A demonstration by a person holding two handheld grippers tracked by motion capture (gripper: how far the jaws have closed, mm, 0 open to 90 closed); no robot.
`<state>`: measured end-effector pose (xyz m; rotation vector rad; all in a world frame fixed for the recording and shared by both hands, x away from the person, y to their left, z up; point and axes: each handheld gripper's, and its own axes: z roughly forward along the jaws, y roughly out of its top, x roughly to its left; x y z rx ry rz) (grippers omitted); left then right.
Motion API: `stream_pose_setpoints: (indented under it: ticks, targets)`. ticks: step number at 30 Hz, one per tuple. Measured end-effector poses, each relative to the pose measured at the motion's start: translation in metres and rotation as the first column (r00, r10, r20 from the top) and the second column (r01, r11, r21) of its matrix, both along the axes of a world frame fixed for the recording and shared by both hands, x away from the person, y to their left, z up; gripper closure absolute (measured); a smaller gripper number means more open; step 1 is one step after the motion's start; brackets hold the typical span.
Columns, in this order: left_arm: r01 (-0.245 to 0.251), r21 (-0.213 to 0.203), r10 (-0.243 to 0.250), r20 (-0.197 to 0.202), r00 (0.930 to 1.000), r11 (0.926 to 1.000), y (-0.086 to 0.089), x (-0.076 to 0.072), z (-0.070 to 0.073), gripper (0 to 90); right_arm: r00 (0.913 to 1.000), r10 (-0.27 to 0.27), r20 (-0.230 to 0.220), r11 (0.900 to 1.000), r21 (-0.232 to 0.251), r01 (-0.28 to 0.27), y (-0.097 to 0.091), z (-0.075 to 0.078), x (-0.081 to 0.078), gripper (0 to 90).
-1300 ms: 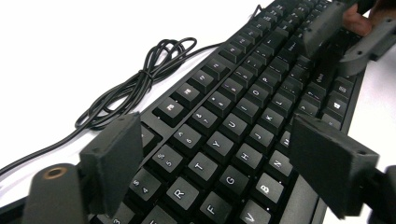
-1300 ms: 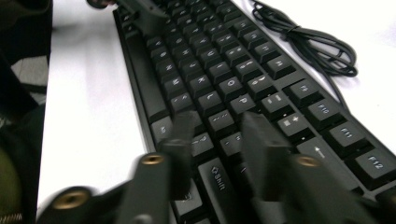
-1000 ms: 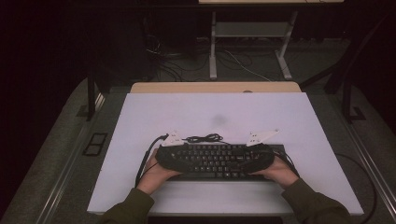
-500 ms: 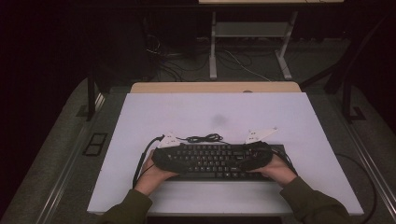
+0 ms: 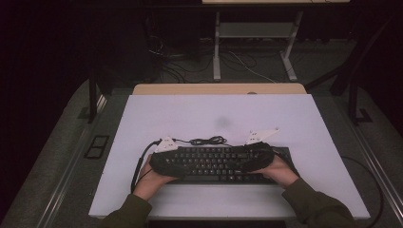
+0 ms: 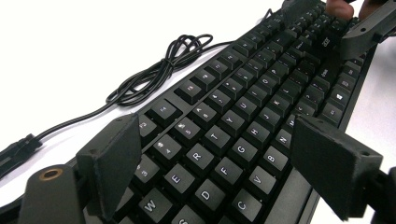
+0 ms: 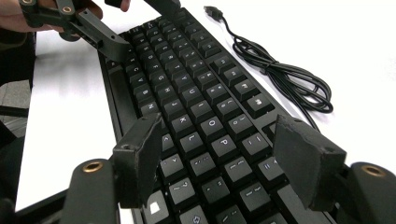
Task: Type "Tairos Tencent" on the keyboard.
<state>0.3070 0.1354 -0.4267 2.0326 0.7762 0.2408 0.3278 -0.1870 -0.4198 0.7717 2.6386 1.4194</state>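
While both grippers (image 5: 164, 161) (image 5: 259, 159) straddle the keyboard (image 5: 214, 164) ends, jaws wide, seemingly ungripped, its cable (image 5: 206, 140) lies coiled

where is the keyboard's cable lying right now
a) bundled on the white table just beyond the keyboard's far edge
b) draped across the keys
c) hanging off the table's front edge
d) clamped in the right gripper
a: in the high view the cable lies in a loose coil on the white table, just past the far edge of the keyboard.

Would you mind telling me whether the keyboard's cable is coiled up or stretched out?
Coiled: the cable lies looped in a loose bundle on the table beside the keyboard.
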Motion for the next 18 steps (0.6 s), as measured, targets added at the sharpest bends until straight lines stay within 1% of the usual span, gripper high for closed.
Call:
stream_pose_setpoints:
  ticks: [11, 15, 18]
  targets:
    - [-0.018, -0.003, 0.018, 0.005, 0.9998, 0.9998, 0.008, -0.004, 0.0, 16.4, 1.0, 0.002, 0.003, 1.0, 0.007, -0.002, 0.006, 0.001, 0.004, 32.8]
    - [-0.027, -0.009, 0.027, 0.007, 0.9996, 0.9996, 0.012, -0.005, 0.001, 16.5, 1.0, 0.004, -0.002, 1.0, 0.006, -0.004, 0.009, 0.0, 0.005, 32.8]
    - [-0.032, -0.006, 0.032, 0.009, 0.9994, 0.9995, 0.015, -0.006, 0.001, 16.6, 1.0, 0.004, -0.008, 1.0, 0.003, -0.004, 0.012, 0.0, 0.006, 32.6]
